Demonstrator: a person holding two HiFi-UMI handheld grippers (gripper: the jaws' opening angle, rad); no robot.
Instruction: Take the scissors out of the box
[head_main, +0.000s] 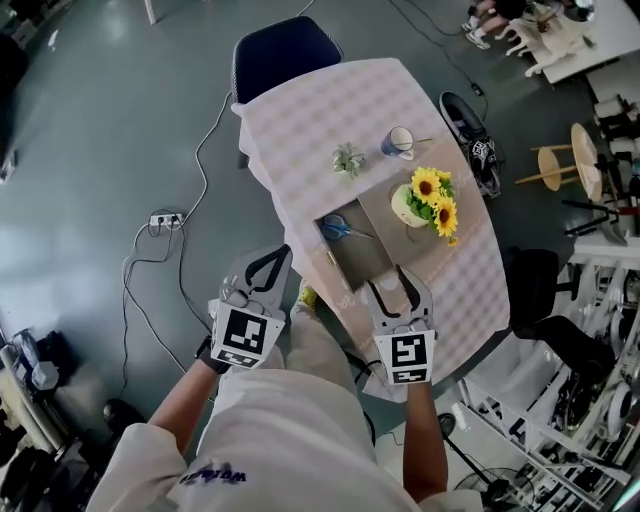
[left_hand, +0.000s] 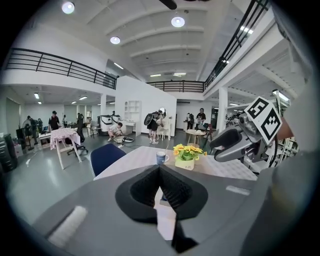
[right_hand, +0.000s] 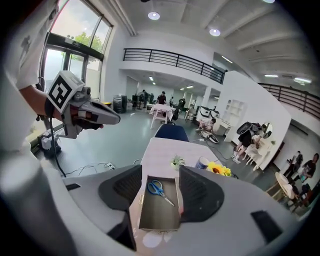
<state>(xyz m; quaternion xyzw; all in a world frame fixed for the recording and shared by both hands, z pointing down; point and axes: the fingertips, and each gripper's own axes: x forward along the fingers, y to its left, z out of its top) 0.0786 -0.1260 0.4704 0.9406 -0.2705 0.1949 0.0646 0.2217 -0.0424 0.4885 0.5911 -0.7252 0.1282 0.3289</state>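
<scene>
Bright, even ceiling light — fisheye edges bend, corners vignette dark.

right gripper (right_hand: 160, 169) — jaws apart | blue-handled scissors (right_hand: 161, 192) in box (right_hand: 159, 217) | box on table (right_hand: 164, 150)

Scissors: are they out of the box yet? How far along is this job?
Nothing is done yet: the scissors lie inside the open box. In hand: the right gripper, jaws apart and empty, points at the box. The left gripper is shut and empty. Left to do: reach in, grip the scissors, lift them out.
</scene>
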